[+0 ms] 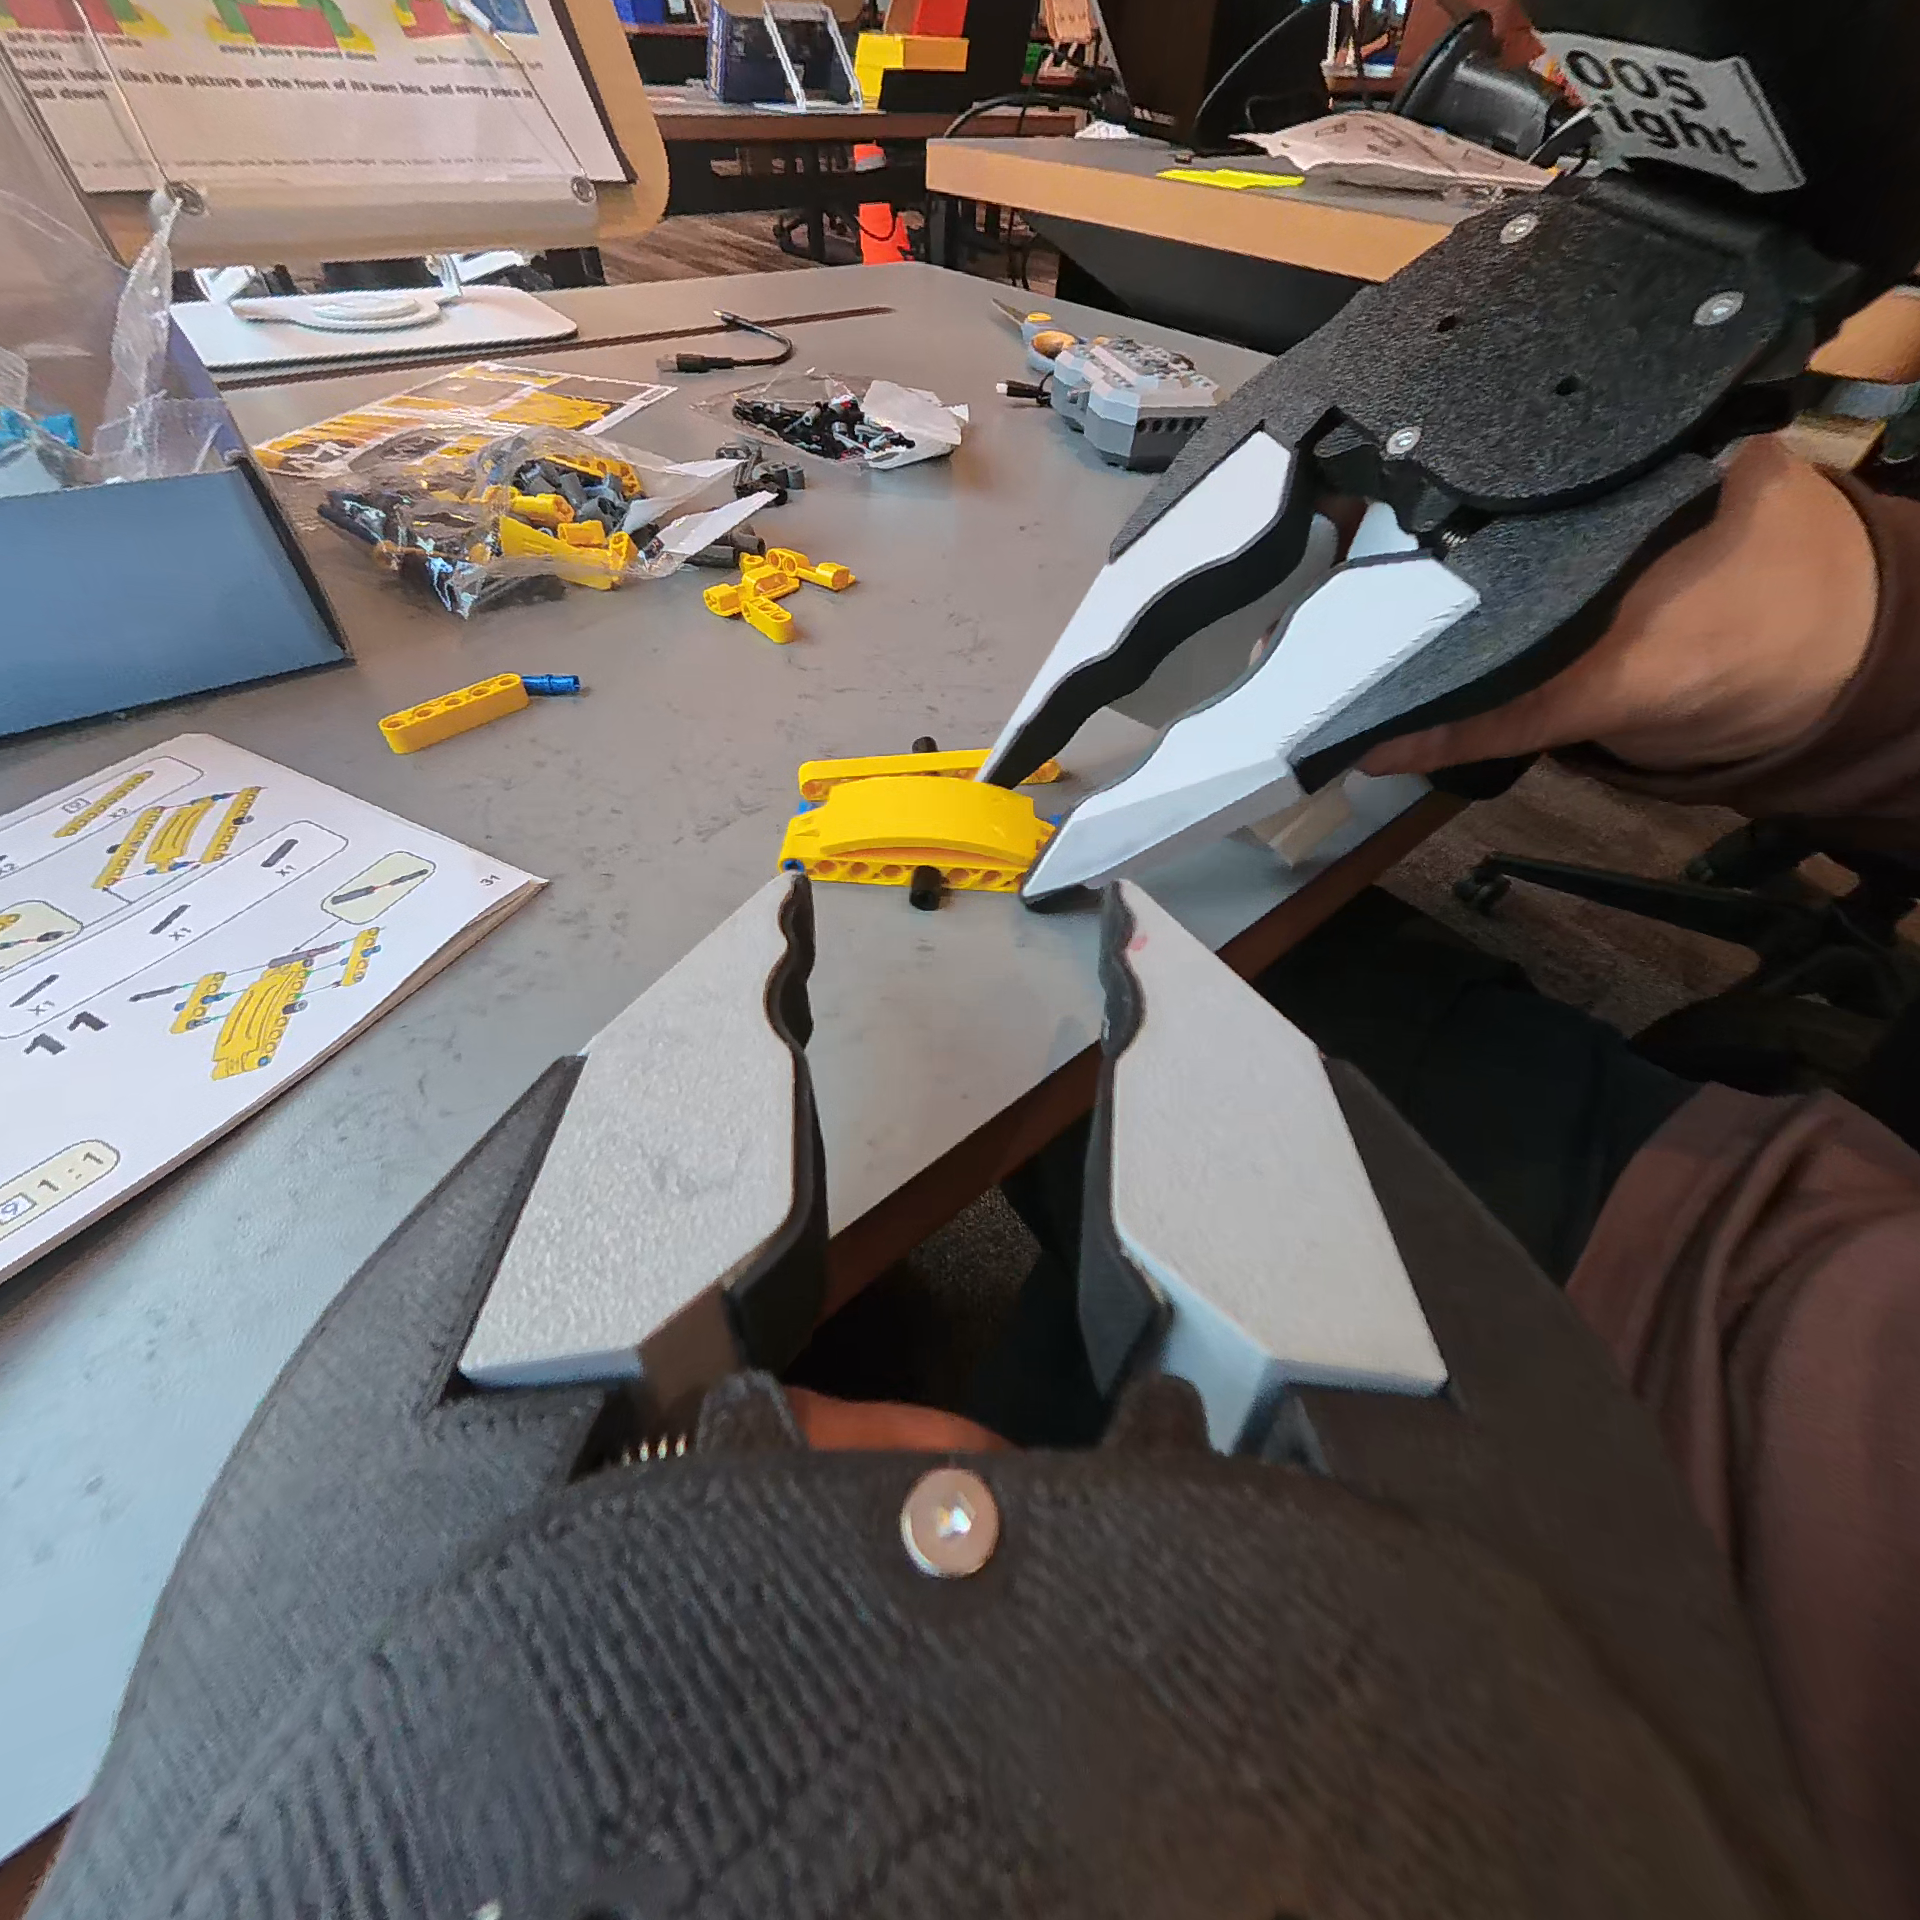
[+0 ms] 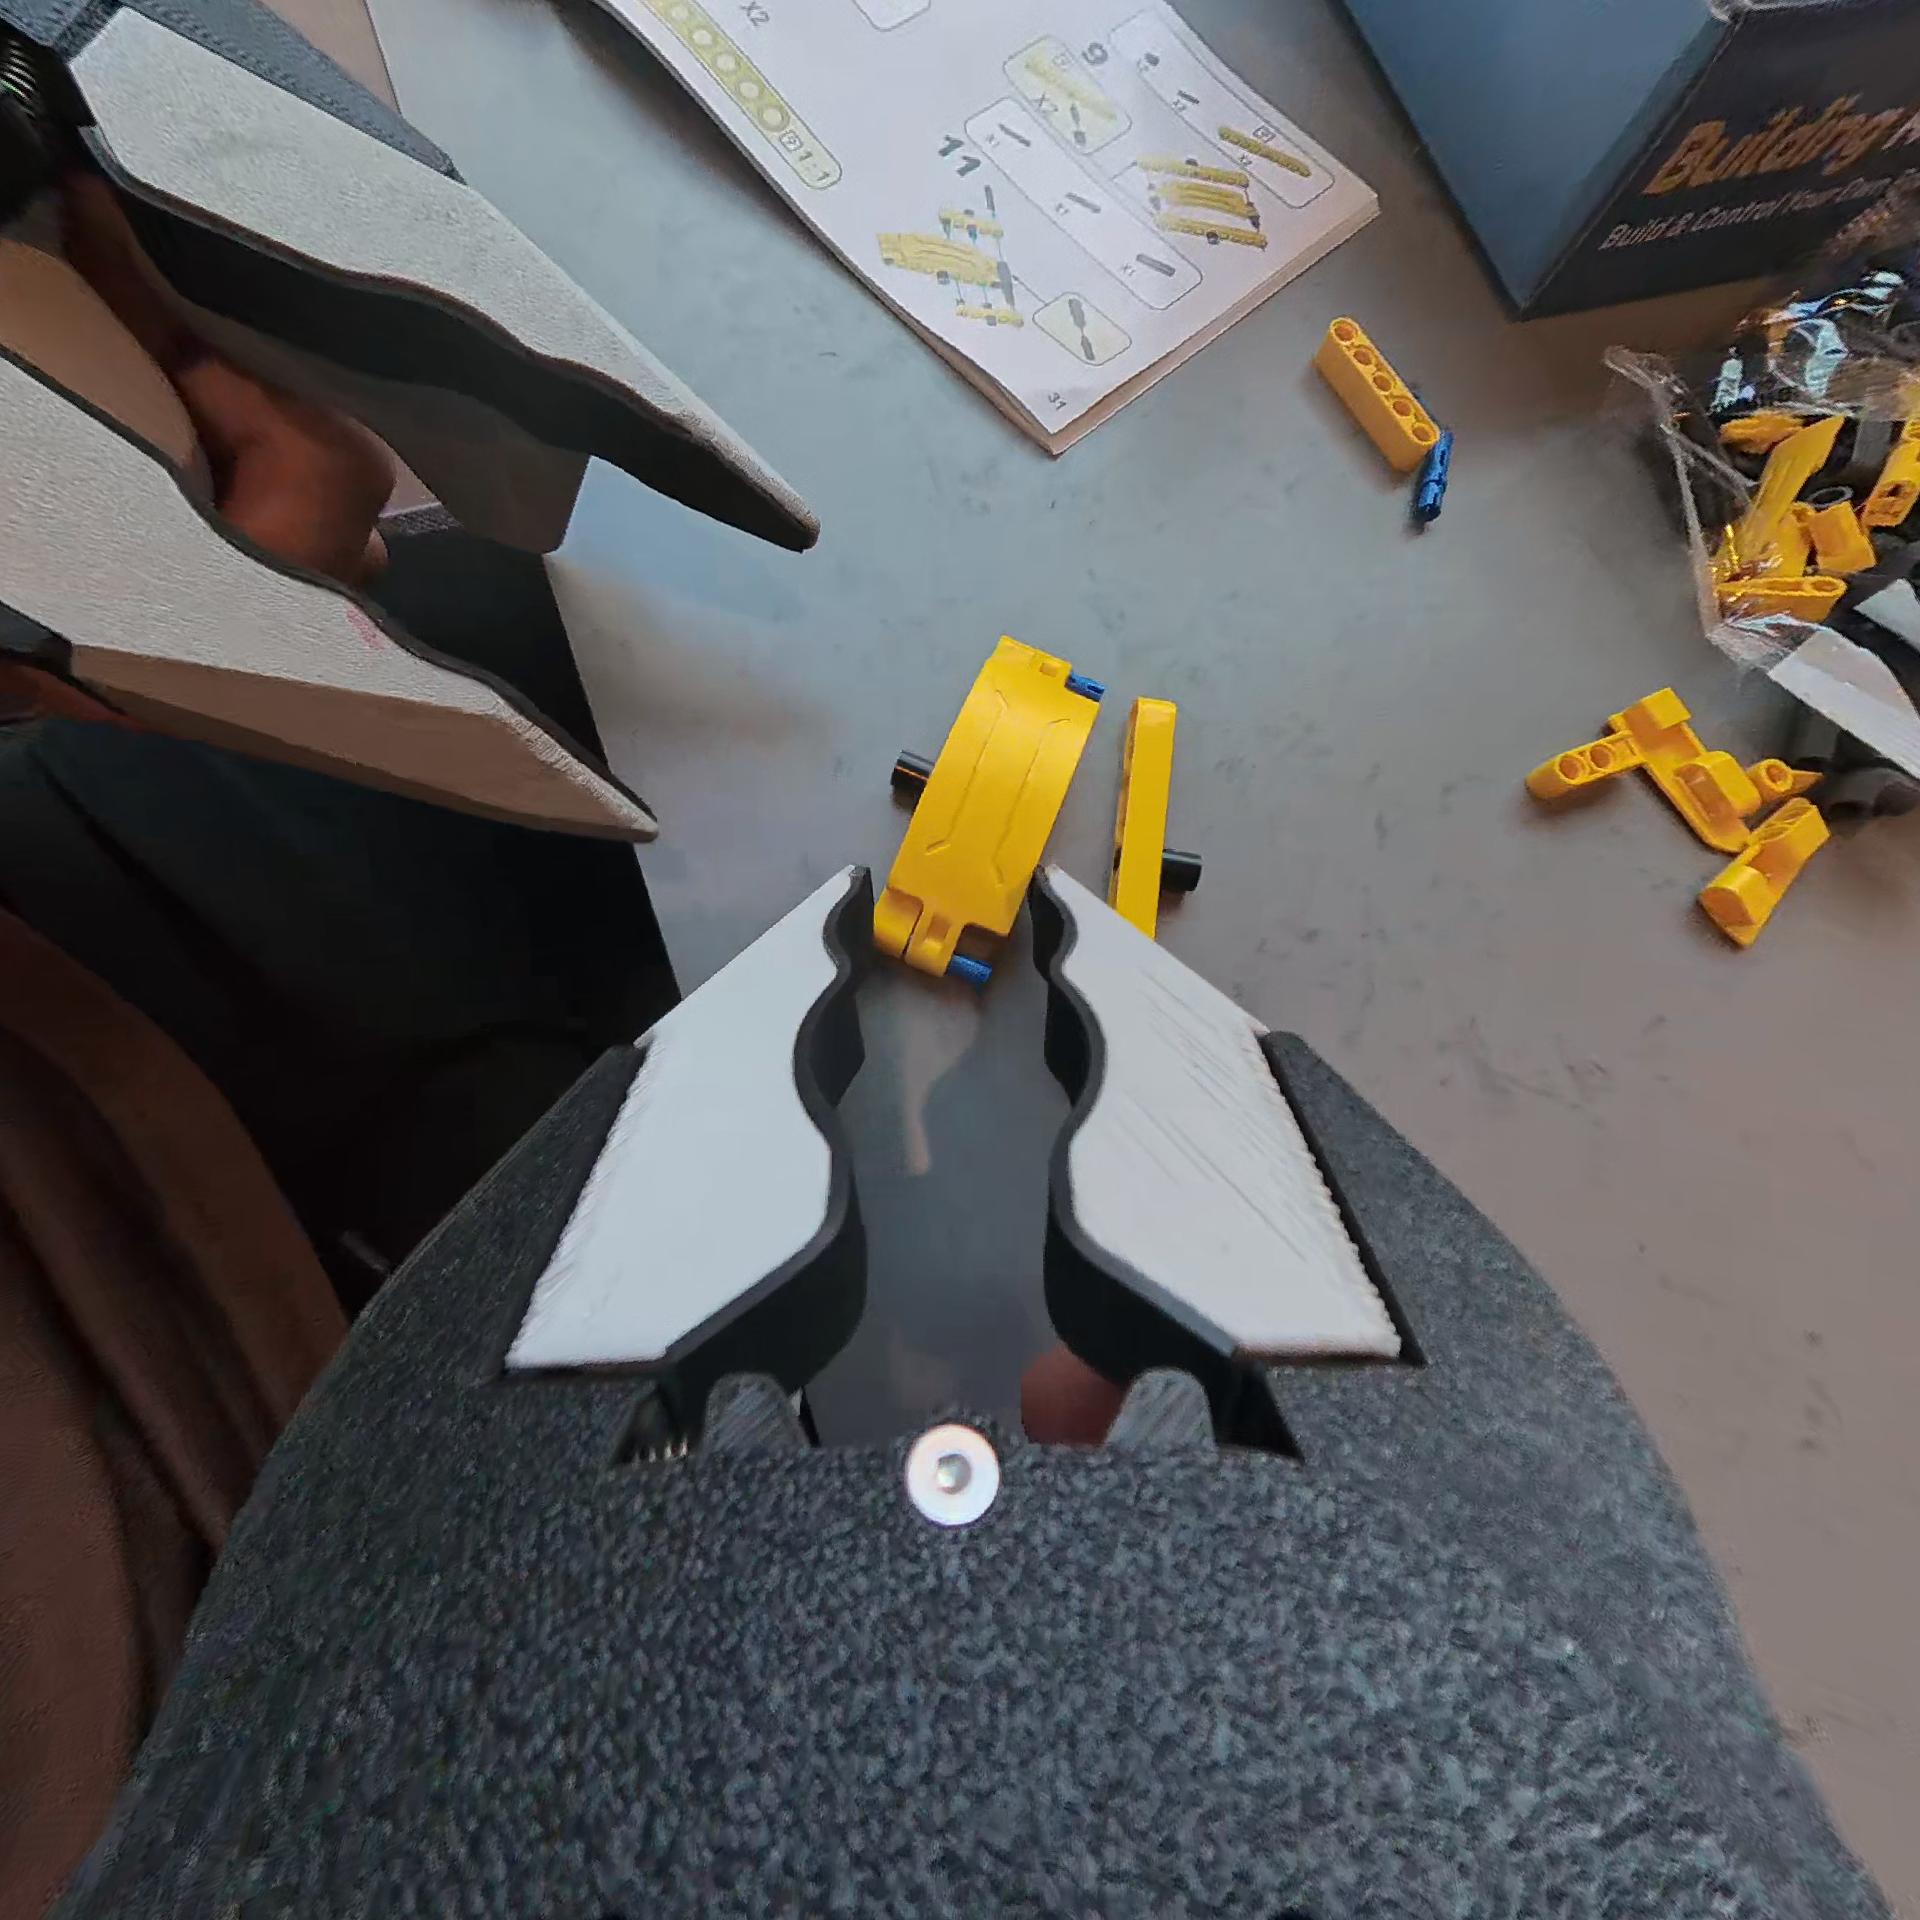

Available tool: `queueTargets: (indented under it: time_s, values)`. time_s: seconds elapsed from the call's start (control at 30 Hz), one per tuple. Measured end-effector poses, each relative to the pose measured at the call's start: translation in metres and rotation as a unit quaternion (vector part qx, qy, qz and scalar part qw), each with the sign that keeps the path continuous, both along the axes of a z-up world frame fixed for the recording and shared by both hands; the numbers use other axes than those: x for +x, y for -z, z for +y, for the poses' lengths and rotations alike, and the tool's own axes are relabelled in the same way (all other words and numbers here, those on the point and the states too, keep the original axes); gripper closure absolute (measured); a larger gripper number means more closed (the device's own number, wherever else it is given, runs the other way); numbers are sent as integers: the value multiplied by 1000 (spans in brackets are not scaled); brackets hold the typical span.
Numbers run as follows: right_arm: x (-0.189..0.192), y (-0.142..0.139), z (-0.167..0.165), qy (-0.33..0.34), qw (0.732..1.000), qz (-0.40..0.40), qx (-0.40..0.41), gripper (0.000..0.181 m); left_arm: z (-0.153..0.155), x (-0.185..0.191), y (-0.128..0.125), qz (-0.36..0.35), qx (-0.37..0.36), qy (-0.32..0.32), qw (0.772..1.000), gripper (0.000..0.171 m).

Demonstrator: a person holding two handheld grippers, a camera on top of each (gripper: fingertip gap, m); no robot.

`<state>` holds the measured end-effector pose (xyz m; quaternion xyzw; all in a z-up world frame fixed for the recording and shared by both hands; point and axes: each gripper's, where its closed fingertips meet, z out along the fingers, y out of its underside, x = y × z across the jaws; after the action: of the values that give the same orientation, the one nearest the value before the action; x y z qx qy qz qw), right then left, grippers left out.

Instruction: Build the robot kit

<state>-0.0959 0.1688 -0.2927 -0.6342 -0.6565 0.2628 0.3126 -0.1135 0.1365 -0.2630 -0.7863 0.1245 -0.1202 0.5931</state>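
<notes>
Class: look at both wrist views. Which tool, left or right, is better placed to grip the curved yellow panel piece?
Right. The right tool is open with its tips astride the near end of the curved yellow panel. The left tool, also open, sits short of it.

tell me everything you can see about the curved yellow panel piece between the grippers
The curved yellow panel is glossy plastic, arched, with shallow grooved lines on top. It lies on the grey table near its edge, mounted on a holed yellow beam, with blue pins at its corners and a black pin at its side. A thin yellow beam lies alongside. The open right hand-held gripper straddles one end; the open left hand-held gripper is close by.
</notes>
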Motion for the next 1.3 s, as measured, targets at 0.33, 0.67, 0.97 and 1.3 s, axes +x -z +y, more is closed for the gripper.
queueTargets:
  time_s: [0.33,0.67,0.97,1.3]
  values:
    - [15,-8,-1,-44,998,22,-50,155,-4,-8,8,201,17,-6,979,121]
    - [13,-11,-27,-119,991,32,-43,155,-2,10,18,281,38,3,959,132]
    - [10,-21,-27,-86,984,53,-149,155,-1,22,19,323,63,10,944,143]
    - [10,-34,-16,-59,963,93,-245,156,-1,24,19,312,64,12,948,141]
